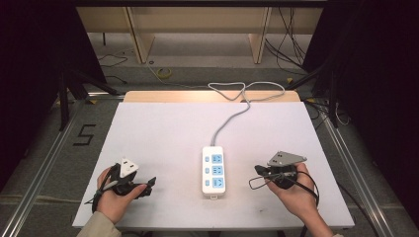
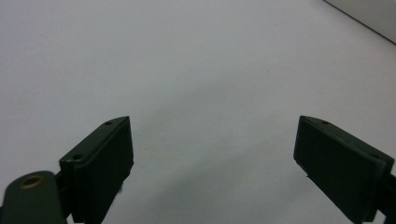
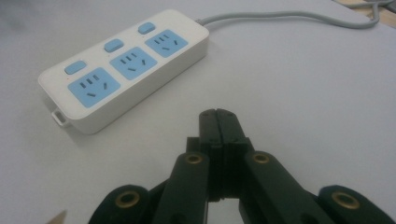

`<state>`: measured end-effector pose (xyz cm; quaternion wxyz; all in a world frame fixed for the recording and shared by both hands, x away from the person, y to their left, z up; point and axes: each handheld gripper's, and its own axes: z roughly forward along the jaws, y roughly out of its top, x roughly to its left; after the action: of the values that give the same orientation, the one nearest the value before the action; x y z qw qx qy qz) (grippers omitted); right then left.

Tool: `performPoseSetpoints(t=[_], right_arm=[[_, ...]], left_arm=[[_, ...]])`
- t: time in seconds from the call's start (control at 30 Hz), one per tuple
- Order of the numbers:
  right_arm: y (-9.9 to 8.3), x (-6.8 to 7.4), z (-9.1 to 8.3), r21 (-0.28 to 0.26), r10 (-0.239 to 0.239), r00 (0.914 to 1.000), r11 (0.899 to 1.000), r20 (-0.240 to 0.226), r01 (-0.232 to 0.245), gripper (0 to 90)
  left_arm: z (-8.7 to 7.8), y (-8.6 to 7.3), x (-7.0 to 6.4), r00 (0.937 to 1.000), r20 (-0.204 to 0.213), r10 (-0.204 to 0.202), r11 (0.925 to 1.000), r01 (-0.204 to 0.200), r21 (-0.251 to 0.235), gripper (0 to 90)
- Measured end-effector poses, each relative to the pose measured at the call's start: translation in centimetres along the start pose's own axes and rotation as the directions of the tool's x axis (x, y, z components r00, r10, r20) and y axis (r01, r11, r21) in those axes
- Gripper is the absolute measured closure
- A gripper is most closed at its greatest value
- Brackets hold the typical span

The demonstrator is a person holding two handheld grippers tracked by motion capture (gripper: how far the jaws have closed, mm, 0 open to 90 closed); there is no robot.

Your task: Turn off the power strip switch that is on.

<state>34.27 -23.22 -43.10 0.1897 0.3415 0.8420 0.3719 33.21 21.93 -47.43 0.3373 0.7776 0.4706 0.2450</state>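
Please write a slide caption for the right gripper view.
Right gripper, fingers shut, facing a white power strip with three blue sockets.

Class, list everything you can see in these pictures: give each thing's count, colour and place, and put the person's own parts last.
Table: one, white top, centre of the high view.
Power strip: one, white with three blue sockets and three blue switches, lying flat on the table between the two grippers.
Cord: one, grey, running from the power strip's far end off the table's back edge.
Left gripper: one, black, jaws wide apart, over bare table.
Right gripper: one, black, jaws pressed together, empty, beside the power strip.
Hands: two, one holding each gripper, near edge.
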Motion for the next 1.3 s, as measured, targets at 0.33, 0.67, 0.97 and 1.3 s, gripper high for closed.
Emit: performPoseSetpoints(t=[0.33,0.67,0.97,1.3], right_arm=[[0.4,0.4,0.4,0.003,-0.008,0.9999,1.0,-0.009,0.008,90.0],[0.7,0.6,0.6,0.005,-0.013,0.9998,1.0,-0.015,0.013,90.0],[1.1,0.9,0.8,0.005,-0.02,0.9996,1.0,-0.021,0.021,90.0],[1.5,1.2,1.1,0.007,-0.029,0.9992,1.0,-0.029,0.029,90.0]], left_arm=[[0.0,0.0,-0.1,1.0,0.001,0.001,1.0,-0.001,-0.001,11.7],[0.0,0.0,-0.1,1.0,0.001,0.001,1.0,-0.001,-0.002,11.8],[0.0,0.1,-0.1,1.0,0.001,0.002,1.0,-0.002,-0.002,11.8],[0.0,0.1,-0.1,1.0,0.002,0.004,1.0,-0.004,-0.002,11.8]])
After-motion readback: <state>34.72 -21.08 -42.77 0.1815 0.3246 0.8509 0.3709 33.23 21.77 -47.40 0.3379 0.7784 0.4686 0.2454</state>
